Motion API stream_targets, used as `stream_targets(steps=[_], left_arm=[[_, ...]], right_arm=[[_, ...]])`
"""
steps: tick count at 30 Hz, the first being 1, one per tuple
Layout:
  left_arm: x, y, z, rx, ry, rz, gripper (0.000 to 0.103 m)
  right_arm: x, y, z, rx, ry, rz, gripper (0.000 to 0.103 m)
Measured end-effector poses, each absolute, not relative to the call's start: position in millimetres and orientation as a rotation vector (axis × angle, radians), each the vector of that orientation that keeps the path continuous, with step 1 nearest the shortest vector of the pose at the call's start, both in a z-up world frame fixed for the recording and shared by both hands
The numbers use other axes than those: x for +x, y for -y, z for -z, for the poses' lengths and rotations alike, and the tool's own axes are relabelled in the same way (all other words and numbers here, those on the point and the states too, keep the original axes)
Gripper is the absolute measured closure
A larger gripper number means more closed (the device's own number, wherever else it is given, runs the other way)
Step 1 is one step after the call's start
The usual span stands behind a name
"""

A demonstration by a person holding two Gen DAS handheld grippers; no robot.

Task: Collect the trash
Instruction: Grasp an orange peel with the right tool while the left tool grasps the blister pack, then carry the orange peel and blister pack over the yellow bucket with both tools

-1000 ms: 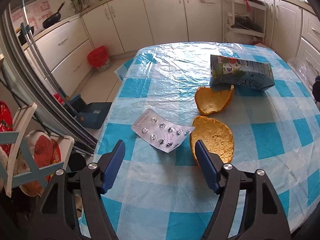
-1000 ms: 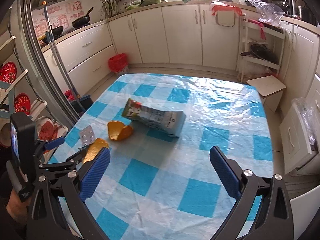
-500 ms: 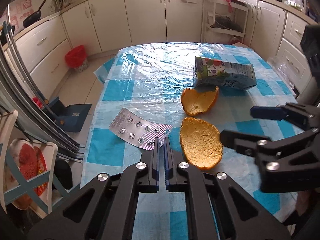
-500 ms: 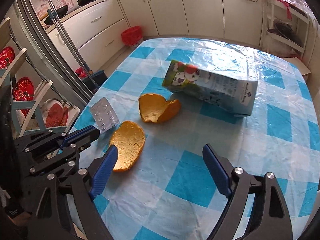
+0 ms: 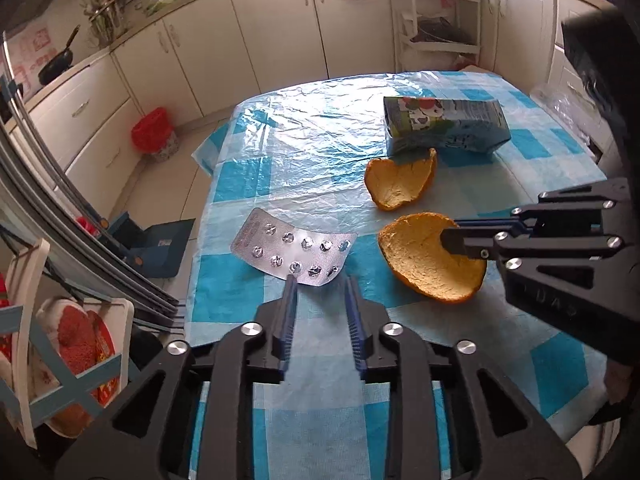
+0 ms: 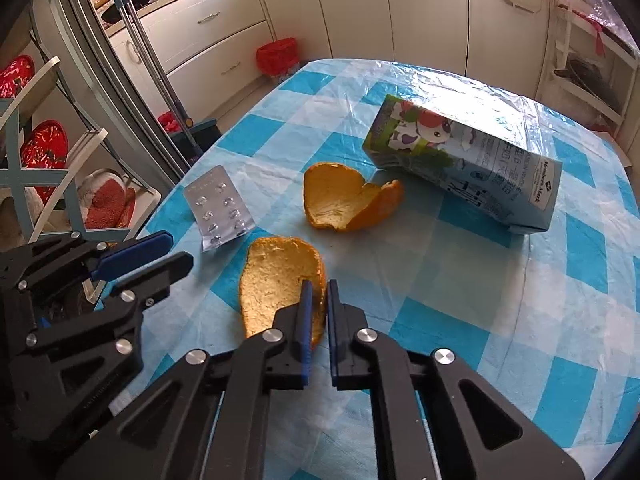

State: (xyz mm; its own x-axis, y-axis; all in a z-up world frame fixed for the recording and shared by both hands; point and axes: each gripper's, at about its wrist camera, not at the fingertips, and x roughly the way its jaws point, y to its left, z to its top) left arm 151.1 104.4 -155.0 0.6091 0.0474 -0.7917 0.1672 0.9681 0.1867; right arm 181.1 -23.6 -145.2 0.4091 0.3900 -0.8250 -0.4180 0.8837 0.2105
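Orange peel (image 6: 280,280), the nearer of two on my checkered desk (image 6: 500,320), has its edge pinched in my right claw (image 6: 318,288), whose jaws have just closed on it. My left claw (image 5: 320,286) has just been opening; it stands partly spread, empty, at the blister pack (image 5: 294,252). A milk carton (image 6: 472,168) lies beyond.

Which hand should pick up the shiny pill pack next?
Left, probably. The left gripper has just reopened, and its tips sit right at the near edge of the pill pack with nothing held. The right gripper has just closed on the rim of the nearer orange peel, so it looks busy.
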Motion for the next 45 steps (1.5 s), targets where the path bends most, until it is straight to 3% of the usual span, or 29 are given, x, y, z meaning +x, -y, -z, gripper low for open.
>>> stream_targets(steps=[4,10,11,12,13,15,16,17,22,25,27,28,29,45], left_arm=[[155.9,-85.9,164.3,0.376,-0.896,0.063,0.064],[171.1,-77.3,176.3,0.428,-0.883,-0.015,0.064],[173.8,-79.3,175.7,0.403,-0.887,-0.024,0.074],[177.4,-82.9,175.9,0.375,-0.899,-0.029,0.091],[179.1,-85.7,175.7,0.348,-0.909,-0.027,0.094],[177.0,-90.6,169.9,0.291,-0.896,-0.013,0.096],[175.3,-92.0,165.9,0.264,-0.891,0.000,0.097],[173.4,-93.3,161.6,0.233,-0.888,0.014,0.097],[156.8,-102.4,146.3,0.105,-0.886,0.070,0.099],[144.1,-107.0,140.7,0.067,-0.883,0.083,0.099],[138.0,-109.7,137.3,0.060,-0.880,0.091,0.099],[135.8,-109.7,136.3,0.058,-0.878,0.095,0.099],[133.5,-108.2,135.2,0.059,-0.875,0.100,0.099],[116.4,-39.4,118.0,0.132,-0.787,0.237,0.099]], right_arm=[[178.6,39.6,137.9,-0.050,-1.016,-0.482,0.098],[180.7,75.9,135.0,-0.009,-1.030,-0.438,0.098],[180.0,81.0,135.3,-0.003,-1.033,-0.435,0.098],[179.8,84.0,136.5,0.004,-1.039,-0.434,0.098],[180.2,87.1,138.3,0.012,-1.051,-0.436,0.098],[179.4,94.3,142.9,0.068,-1.065,-0.451,0.085],[179.0,97.2,144.0,0.106,-1.065,-0.466,0.067],[177.7,98.2,143.0,0.130,-1.059,-0.479,0.060],[176.6,71.2,138.2,0.131,-1.022,-0.531,0.060],[179.3,45.4,146.8,0.053,-1.035,-0.508,0.060],[178.7,34.1,151.9,0.002,-1.025,-0.486,0.068],[178.8,29.3,152.2,-0.029,-1.025,-0.486,0.084],[178.5,27.5,152.8,-0.036,-1.026,-0.497,0.093],[154.6,106.5,132.2,-0.045,-0.975,-0.413,0.097]])
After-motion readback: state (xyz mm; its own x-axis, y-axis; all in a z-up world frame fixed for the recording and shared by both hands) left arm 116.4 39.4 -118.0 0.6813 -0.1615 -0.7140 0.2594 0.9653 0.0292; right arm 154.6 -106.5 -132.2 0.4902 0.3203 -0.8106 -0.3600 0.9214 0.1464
